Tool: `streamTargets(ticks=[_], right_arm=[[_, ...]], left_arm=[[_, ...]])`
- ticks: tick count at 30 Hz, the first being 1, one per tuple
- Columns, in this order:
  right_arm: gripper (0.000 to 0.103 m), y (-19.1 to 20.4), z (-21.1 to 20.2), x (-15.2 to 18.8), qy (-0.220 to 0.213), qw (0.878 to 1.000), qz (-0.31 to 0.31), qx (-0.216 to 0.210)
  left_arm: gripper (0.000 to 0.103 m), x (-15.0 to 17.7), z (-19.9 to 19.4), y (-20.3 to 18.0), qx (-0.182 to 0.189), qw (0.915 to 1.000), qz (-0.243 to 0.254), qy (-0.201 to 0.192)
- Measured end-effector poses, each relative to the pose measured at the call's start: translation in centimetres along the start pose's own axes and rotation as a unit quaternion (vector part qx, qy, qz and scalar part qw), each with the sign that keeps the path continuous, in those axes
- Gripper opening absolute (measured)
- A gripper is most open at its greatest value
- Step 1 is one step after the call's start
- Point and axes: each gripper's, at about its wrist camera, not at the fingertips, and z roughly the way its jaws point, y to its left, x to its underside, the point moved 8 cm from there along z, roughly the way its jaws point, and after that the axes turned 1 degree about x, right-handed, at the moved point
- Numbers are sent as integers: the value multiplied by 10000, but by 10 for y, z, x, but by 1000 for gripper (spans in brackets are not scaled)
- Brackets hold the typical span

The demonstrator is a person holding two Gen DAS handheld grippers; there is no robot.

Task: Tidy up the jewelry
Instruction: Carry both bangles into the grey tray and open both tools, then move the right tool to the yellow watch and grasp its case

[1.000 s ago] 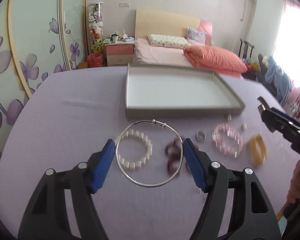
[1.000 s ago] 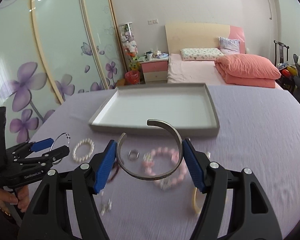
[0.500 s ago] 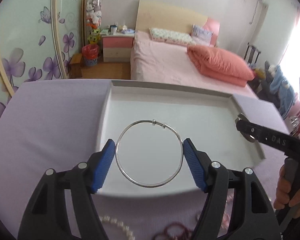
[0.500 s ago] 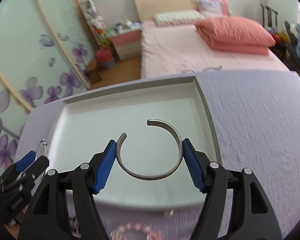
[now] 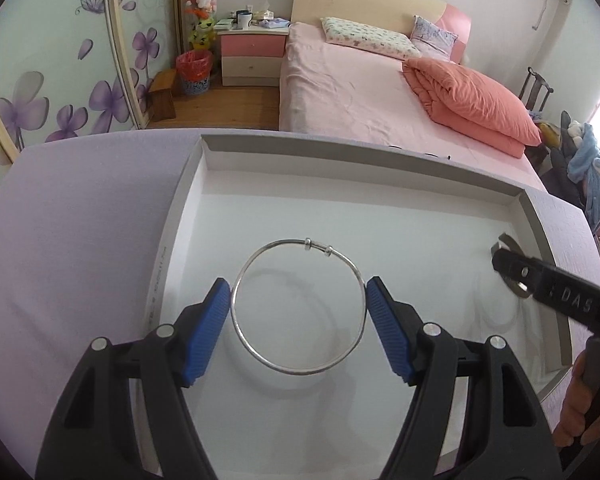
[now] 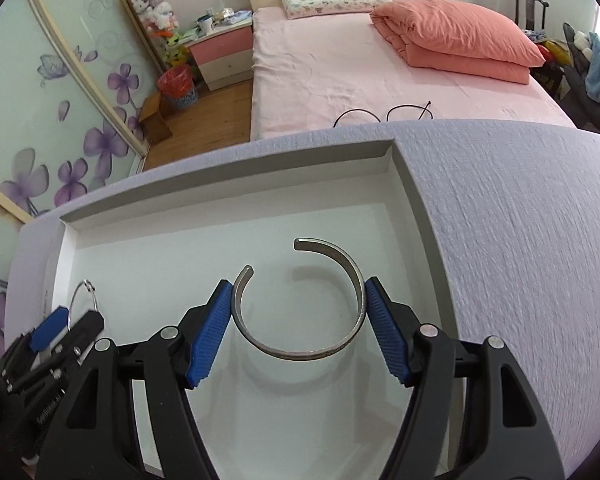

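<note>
A thin silver bangle [image 5: 298,307], a full closed ring, is hanging above the white floor of a shallow grey-walled tray [image 5: 380,162], casting a shadow there. The left gripper [image 5: 298,308] is pinching it across its width, one blue pad on each side. Beside it, over the same tray, the right gripper [image 6: 299,309] is clamping an open silver cuff [image 6: 300,300] in the same way, with the cuff's gap facing away. The tray is sitting on a lilac tablecloth [image 6: 520,260], with a pink bed [image 5: 360,96] beyond.
</note>
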Motion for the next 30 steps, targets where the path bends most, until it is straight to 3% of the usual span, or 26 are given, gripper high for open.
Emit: streamTargets(ticks=[4, 10, 16, 23, 30], right_arm=[[84, -3, -8, -1, -79, 9999, 67, -134], [84, -10, -38, -1, -359, 9990, 85, -260], [84, -16, -75, 18, -673, 9973, -2, -309], [90, -15, -116, 71, -1081, 9929, -373, -339], [95, -23, -146, 130, -1441, 9871, -561, -402]], left_arm=[[71, -2, -2, 1, 74, 9999, -76, -9], [73, 1, -29, 7, 150, 9995, -171, -207], [83, 21, -90, 22, 64, 9974, -7, -712], [92, 81, -168, 49, -124, 9905, 226, -1349], [96, 139, -204, 76, -427, 9838, 361, -1705]])
